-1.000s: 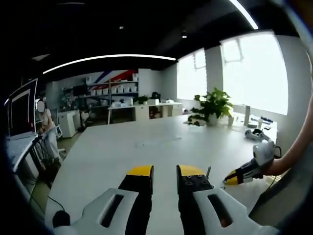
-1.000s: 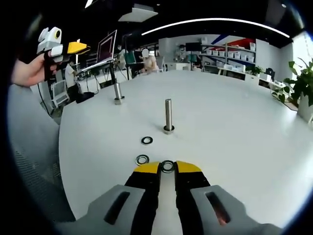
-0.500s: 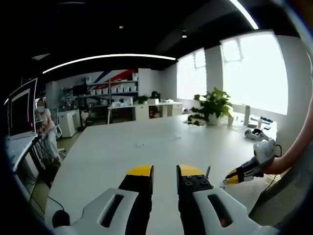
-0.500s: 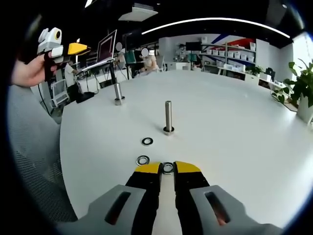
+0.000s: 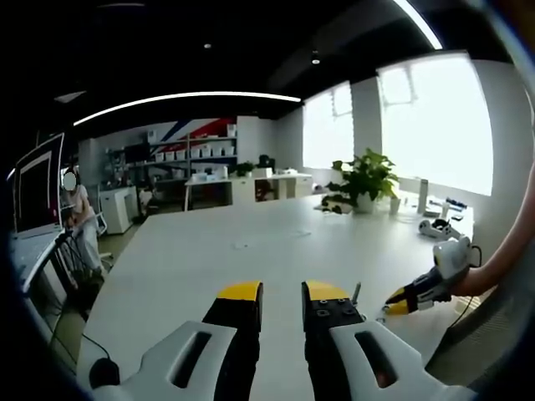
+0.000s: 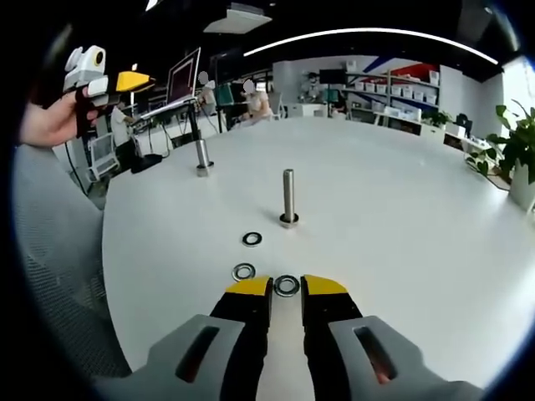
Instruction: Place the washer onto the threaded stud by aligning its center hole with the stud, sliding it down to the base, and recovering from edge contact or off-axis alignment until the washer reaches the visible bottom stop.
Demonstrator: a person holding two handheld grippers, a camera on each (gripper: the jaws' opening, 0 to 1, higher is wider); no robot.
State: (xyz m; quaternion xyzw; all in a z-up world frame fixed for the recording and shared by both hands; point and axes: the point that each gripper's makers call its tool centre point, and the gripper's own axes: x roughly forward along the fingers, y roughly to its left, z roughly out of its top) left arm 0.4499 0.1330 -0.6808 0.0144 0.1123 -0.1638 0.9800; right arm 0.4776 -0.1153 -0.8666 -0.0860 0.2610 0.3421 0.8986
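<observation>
A steel washer (image 6: 287,286) lies flat on the white table (image 6: 401,234), between the yellow tips of my right gripper (image 6: 286,287). The jaws are narrowly open, with a thin gap on each side of the washer. Beyond it an upright threaded stud (image 6: 288,194) stands on its base. Two more washers (image 6: 252,239) (image 6: 243,271) lie left of the stud's foot. My left gripper (image 5: 282,292) hovers over the table, open and empty. It appears again as the left gripper (image 6: 134,81), held high in a hand. The right gripper (image 5: 394,307) is low on the table by the thin stud (image 5: 356,292).
A second, shorter stud (image 6: 201,156) stands further back left. A potted plant (image 5: 364,179) and small items sit on the table's far side by the windows. A screen (image 5: 33,194) and a seated person (image 5: 80,219) are at the left, shelves behind.
My right jaws have moved slightly apart around the washer, which stays flat on the table. The left gripper has held still.
</observation>
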